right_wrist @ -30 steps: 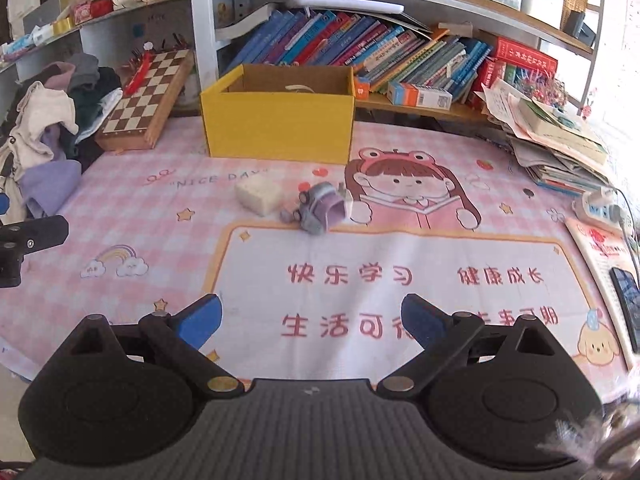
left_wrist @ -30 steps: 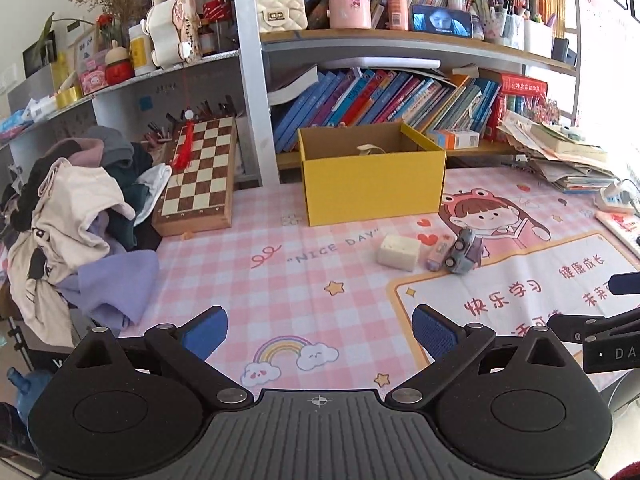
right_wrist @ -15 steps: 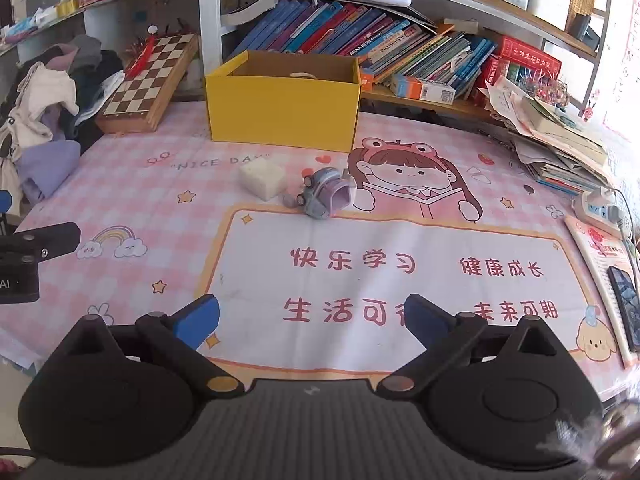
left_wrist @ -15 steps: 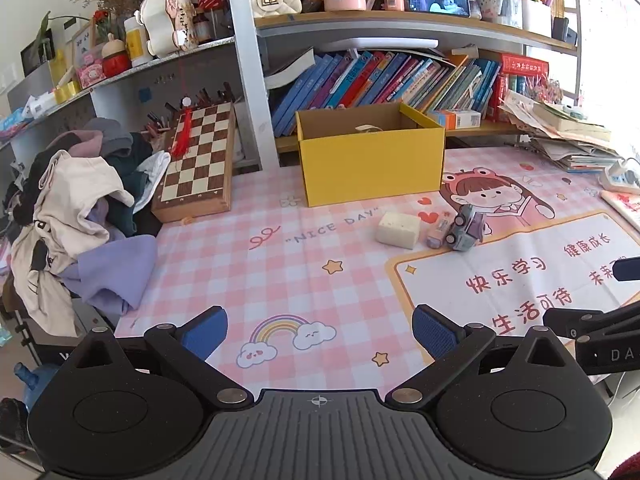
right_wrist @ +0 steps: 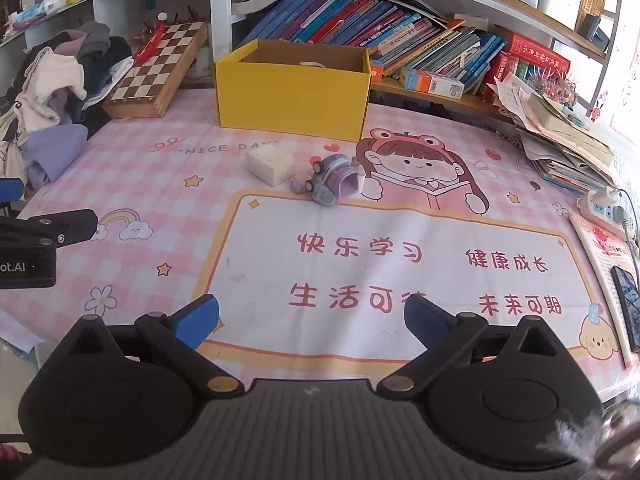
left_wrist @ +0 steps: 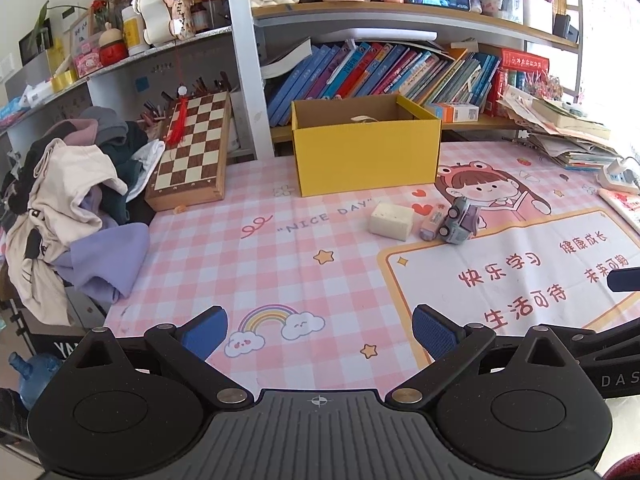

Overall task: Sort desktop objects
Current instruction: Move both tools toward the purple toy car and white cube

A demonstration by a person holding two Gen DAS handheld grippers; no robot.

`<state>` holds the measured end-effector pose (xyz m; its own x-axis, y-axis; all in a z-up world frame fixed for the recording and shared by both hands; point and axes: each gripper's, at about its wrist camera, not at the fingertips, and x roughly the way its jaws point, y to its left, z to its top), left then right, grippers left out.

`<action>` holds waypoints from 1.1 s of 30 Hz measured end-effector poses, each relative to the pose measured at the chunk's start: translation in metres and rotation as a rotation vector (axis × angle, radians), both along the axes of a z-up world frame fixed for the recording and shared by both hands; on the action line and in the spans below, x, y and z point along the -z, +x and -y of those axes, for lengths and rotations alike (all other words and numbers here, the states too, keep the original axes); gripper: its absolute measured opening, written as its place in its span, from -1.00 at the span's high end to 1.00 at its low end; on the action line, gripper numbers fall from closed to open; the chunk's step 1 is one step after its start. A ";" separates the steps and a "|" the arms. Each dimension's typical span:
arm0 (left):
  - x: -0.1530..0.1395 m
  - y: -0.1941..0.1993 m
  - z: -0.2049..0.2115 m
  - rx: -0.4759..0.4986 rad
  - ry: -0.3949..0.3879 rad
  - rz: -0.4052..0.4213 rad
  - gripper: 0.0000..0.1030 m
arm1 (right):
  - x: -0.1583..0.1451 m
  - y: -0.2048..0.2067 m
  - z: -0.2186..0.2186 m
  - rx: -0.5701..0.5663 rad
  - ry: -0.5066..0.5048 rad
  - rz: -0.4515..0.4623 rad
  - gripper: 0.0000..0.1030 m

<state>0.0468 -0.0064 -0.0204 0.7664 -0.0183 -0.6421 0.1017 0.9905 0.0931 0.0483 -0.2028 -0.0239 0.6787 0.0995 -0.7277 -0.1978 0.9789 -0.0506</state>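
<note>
Both claws stand released, the left gripper [left_wrist: 318, 330] and right gripper [right_wrist: 312, 316] low over the near edge of the pink desk mat [left_wrist: 280, 256], holding nothing. Only the right view shows a dark phone [right_wrist: 628, 300] at the mat's right edge; only the left shows the blue bottle [left_wrist: 24, 376] below the desk. Farther on, the cream block [right_wrist: 270, 166] and toy car [right_wrist: 332, 184] lie near each other before the yellow box [right_wrist: 292, 88]. Both grippers have pulled back slightly from them.
</note>
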 end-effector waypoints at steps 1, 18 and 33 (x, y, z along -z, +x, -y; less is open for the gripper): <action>0.001 0.000 0.001 -0.001 0.000 -0.004 -0.95 | 0.000 0.000 0.000 0.000 0.002 -0.003 -0.95; 0.010 0.000 0.014 0.027 -0.009 -0.040 -0.95 | 0.005 0.005 0.003 -0.026 0.008 -0.023 -0.95; 0.013 0.017 0.023 0.042 -0.015 -0.055 -0.95 | 0.007 0.024 0.009 -0.037 0.011 -0.040 -0.95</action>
<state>0.0637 -0.0297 -0.0334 0.7281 -0.0595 -0.6829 0.1473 0.9865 0.0711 0.0719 -0.2117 -0.0311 0.6451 0.1318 -0.7526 -0.2352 0.9714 -0.0315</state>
